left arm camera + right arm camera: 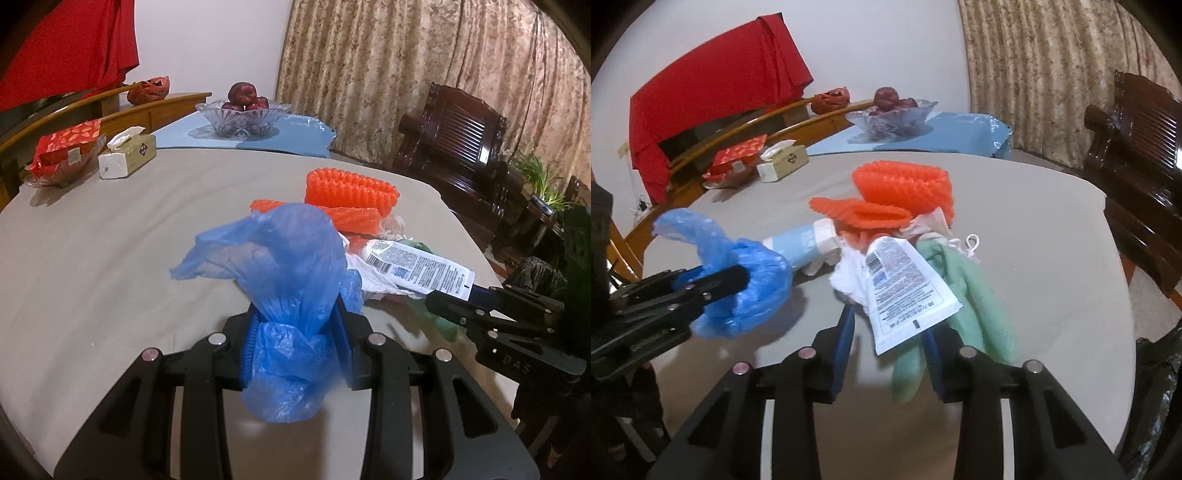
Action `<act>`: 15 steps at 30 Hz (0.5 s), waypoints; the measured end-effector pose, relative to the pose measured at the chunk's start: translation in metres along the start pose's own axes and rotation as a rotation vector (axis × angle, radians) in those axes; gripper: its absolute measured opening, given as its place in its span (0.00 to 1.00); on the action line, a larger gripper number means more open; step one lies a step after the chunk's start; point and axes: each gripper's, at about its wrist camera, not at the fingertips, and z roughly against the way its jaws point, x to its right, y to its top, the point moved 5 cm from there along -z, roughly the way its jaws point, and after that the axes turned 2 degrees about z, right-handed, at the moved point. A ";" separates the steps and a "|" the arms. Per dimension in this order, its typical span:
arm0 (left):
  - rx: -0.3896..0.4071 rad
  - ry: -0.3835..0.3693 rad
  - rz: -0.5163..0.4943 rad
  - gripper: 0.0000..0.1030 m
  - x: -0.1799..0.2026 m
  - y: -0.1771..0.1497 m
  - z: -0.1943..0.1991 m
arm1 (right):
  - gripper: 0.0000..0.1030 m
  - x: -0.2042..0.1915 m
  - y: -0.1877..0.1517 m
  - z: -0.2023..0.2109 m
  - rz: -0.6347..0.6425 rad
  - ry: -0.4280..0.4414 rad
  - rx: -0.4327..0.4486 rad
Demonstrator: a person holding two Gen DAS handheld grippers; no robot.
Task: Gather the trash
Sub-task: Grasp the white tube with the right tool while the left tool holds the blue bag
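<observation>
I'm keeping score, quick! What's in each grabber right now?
Left gripper: shut on the blue plastic bag.
Right gripper: cannot tell; the white tube lies between its fingers.

The letters "DAS" stand in relief on the black body of the right gripper [448, 301], seen from the left wrist. The white tube [908, 291] just ahead of this gripper carries a barcode and dense small print, too small to read.
</observation>
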 end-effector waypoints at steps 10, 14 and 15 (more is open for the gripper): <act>-0.003 0.006 0.005 0.33 -0.004 -0.001 -0.002 | 0.16 0.011 0.006 -0.005 -0.048 0.006 -0.022; -0.005 0.005 0.006 0.33 -0.003 -0.003 -0.002 | 0.05 0.005 0.006 -0.004 -0.034 0.043 -0.028; -0.004 0.005 0.007 0.33 -0.003 -0.003 -0.002 | 0.03 0.002 0.005 -0.002 -0.027 0.049 -0.027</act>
